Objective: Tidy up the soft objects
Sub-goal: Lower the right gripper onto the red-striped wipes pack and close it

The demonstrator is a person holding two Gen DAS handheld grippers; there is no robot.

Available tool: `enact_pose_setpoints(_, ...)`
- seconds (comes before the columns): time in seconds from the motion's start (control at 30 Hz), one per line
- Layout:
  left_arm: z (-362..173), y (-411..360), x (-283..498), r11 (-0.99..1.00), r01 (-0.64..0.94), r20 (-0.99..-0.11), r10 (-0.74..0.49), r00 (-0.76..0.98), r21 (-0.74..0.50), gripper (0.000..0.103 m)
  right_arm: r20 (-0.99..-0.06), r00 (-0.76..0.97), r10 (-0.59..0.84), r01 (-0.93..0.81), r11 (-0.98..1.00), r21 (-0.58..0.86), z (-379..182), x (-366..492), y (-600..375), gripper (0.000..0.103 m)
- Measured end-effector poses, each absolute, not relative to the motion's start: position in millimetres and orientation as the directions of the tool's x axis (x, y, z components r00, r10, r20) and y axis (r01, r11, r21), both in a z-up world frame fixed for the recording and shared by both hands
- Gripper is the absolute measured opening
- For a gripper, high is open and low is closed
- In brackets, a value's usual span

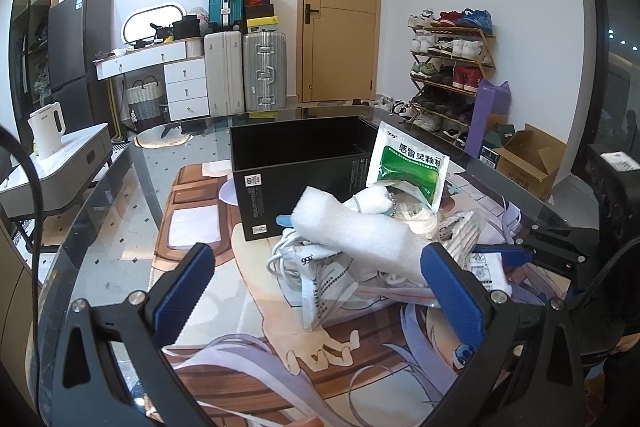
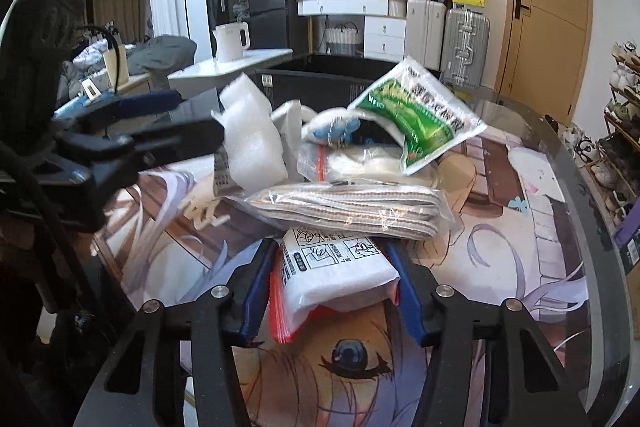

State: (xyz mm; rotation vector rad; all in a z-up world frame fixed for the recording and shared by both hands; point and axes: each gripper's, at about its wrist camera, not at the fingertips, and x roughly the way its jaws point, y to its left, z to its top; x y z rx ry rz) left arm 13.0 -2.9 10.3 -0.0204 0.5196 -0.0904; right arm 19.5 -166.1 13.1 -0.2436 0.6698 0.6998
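Note:
A heap of soft things lies on the glass table: a white foam block, a green medicine sachet, a small white plush, a bagged striped cloth and a white cable. An open black box stands behind the heap. My left gripper is open, its jaws either side of the foam block's near end. My right gripper is shut on a white printed zip-bag packet.
An anime-print mat covers the glass table. A white side table with a kettle stands to the left. Suitcases, a dresser, a shoe rack and cardboard boxes line the room beyond.

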Motion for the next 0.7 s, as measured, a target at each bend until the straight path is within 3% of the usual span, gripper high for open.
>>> enact_pose_setpoints(0.5, 1.8, -10.5, 16.1, 0.994, 0.107, -0.53, -0.101, 0.842, -0.021, 0.103, -0.481, 0.639, 0.601, -0.649, 0.756, 0.084, 57.5, 6.6, -203.6, 0.053)
enact_pose_setpoints(0.7, -3.2, -10.5, 14.3, 0.993, 0.114, -0.552, -0.107, 0.827, -0.021, 0.103, -0.473, 0.663, 0.58, -0.627, 0.776, 0.074, 61.8, 3.7, -205.9, 0.053)
